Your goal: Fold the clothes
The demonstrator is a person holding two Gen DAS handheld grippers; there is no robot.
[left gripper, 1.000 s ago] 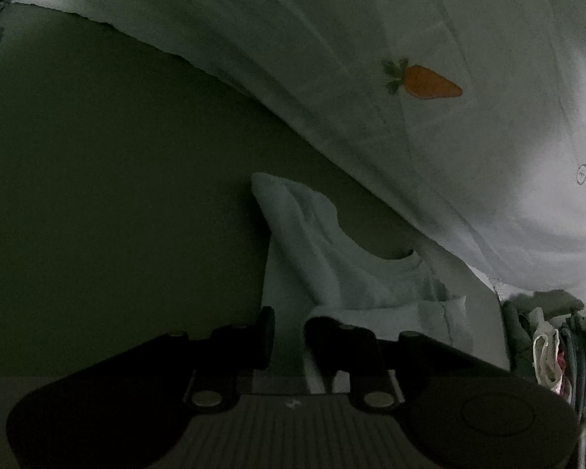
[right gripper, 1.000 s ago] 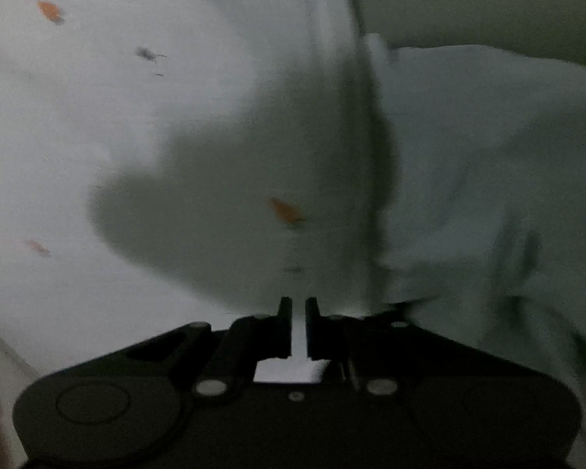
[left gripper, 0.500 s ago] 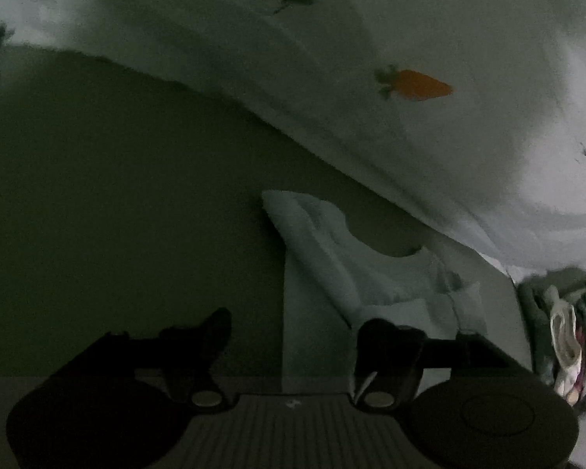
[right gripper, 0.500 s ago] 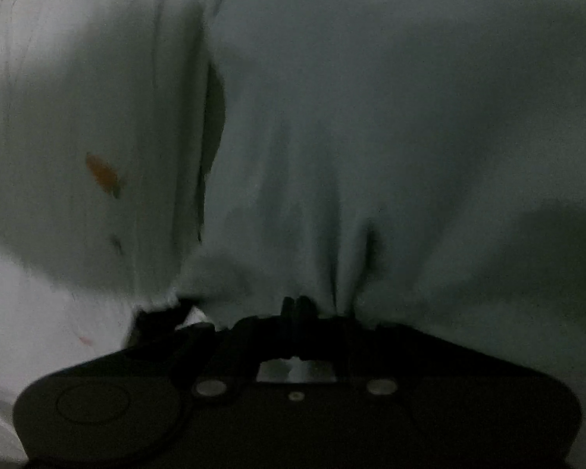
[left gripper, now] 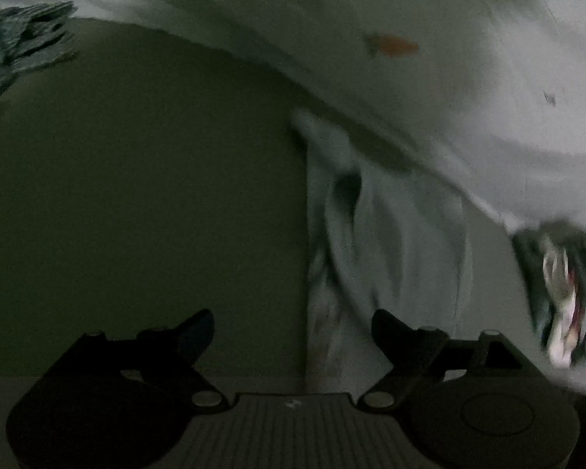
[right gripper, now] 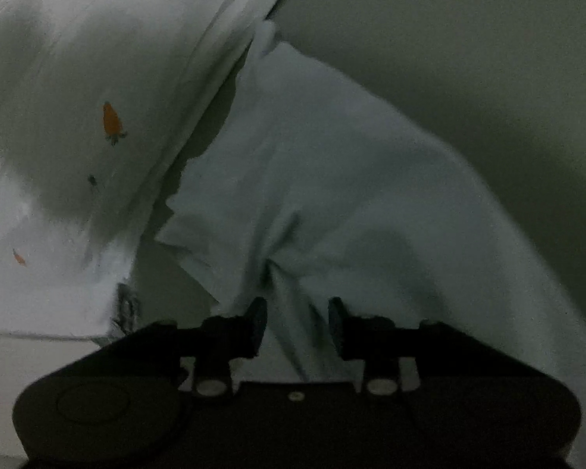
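Standing wide apart, the left tongs [left gripper: 293, 332] hold nothing; a pale shirt [left gripper: 386, 258], blurry in the dim light, lies just ahead on the desk [left gripper: 144, 195]. The right tongs [right gripper: 297, 320] are apart too, with a bunched fold of the shirt [right gripper: 332, 179] between them. A carrot-print cloth [right gripper: 78, 78] lies to their left.
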